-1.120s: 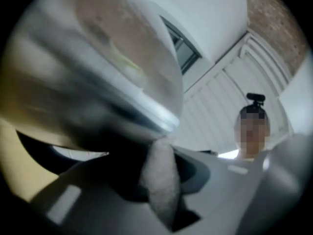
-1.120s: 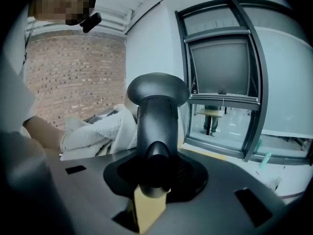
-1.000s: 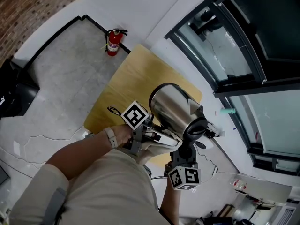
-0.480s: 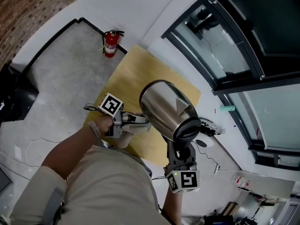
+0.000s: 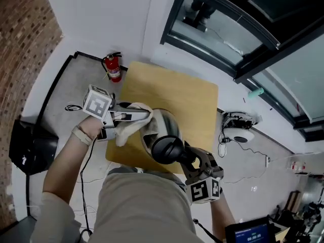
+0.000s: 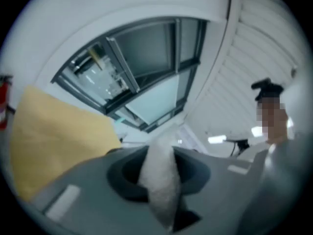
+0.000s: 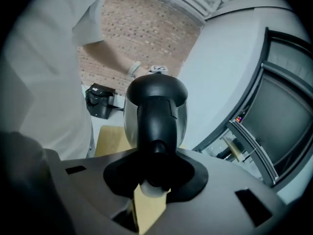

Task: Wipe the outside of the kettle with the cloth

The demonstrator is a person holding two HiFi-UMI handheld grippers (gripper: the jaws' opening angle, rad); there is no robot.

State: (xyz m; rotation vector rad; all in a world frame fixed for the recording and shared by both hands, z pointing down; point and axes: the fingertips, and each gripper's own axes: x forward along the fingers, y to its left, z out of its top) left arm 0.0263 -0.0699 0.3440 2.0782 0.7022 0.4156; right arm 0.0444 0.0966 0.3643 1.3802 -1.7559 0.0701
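The left gripper (image 5: 143,116) was clamped on a white cloth (image 5: 130,127), which lay against the left side of the steel kettle (image 5: 163,124). The kettle hung tilted over the near edge of a yellow wooden table (image 5: 174,92). The 2 jaws of the right gripper (image 5: 186,156) were closed on the kettle's black handle (image 5: 168,149), carrying it from below. A red fire extinguisher (image 5: 113,68) stood on the floor by the wall, beside the table's far corner.
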